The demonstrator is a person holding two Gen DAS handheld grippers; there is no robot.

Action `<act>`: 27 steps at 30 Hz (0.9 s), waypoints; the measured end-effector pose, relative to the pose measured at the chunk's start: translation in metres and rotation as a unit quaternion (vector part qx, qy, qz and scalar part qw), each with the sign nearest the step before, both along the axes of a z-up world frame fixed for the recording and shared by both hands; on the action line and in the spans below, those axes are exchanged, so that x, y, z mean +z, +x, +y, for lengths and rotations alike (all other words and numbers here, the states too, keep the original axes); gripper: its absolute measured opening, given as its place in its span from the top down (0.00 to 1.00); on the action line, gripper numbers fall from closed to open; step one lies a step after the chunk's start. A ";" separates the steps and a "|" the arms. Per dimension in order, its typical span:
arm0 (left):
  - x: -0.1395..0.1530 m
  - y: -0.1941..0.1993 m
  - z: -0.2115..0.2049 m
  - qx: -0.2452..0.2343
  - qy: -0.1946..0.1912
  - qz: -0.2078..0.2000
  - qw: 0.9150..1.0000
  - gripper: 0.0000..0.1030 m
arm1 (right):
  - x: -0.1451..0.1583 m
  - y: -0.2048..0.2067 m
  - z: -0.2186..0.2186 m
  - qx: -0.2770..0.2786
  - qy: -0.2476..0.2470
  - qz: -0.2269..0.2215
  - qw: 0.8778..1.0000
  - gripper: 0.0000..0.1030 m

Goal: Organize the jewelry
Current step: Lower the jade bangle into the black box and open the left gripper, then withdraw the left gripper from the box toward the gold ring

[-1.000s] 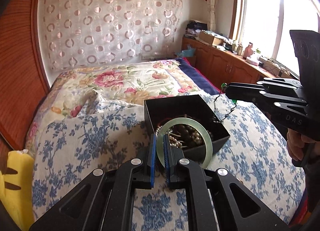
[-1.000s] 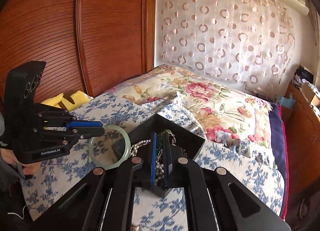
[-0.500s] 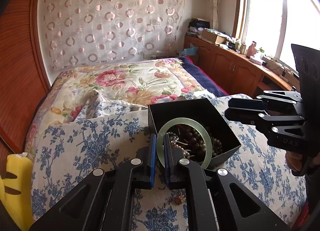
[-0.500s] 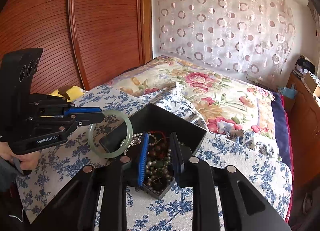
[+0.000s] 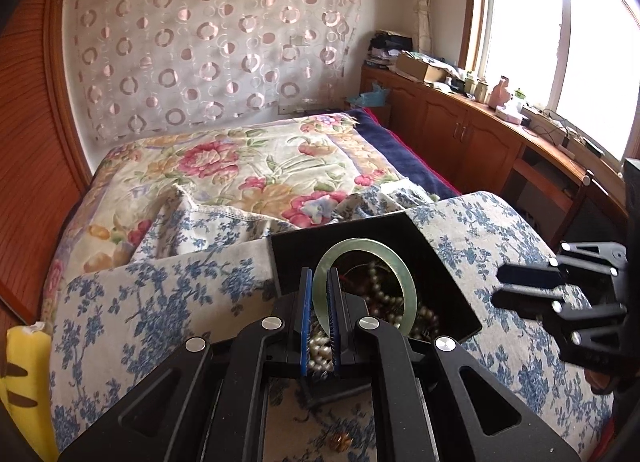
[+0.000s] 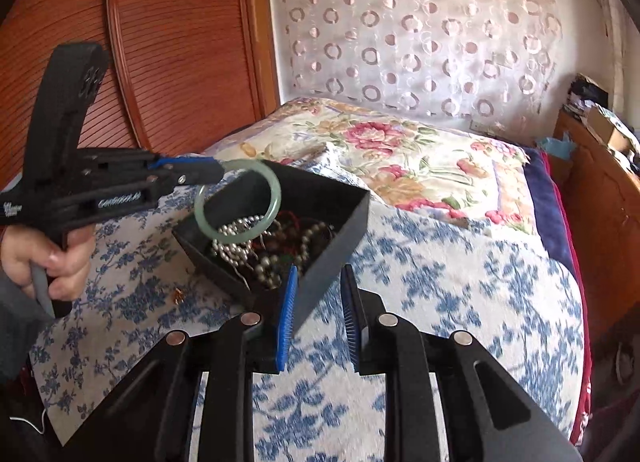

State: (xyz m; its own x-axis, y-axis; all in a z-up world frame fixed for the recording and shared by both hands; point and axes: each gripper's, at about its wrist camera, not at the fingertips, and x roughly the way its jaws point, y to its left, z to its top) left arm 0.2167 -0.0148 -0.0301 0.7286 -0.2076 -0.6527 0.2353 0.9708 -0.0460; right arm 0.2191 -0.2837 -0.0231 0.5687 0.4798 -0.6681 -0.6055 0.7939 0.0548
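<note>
Pale green jade bangle (image 5: 366, 286) hung above the open black square box (image 6: 328, 197) of pearl strands, pinched in our left hand-held gripper (image 5: 319, 316). Right hand-held gripper (image 6: 318, 314) spread, empty. Bangle not yet dropped; small gold trinket (image 6: 176, 295) left on the bed.

Wall: sheer curtain (image 5: 208, 49), ring pattern | Left: reddish slatted wood panelling (image 6: 168, 41) | Right: bright window (image 5: 560, 33) above cluttered wooden cabinets (image 5: 460, 129) | Centre: bed (image 5: 240, 169), floral quilt, blue-flowered cover (image 6: 460, 262) | Light: daylight
</note>
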 end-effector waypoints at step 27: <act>-0.008 0.006 -0.029 -0.028 0.011 0.010 0.999 0.93 | -0.029 -0.030 -0.010 -0.003 -0.005 0.032 0.999 0.76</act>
State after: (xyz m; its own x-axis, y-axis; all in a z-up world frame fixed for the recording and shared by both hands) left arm 0.2225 -0.0439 -0.0385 0.7025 -0.2335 -0.6723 0.2894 0.9568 -0.0300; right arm 0.1886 -0.2934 -0.0516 0.5273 0.4697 -0.7080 -0.5963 0.7982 0.0854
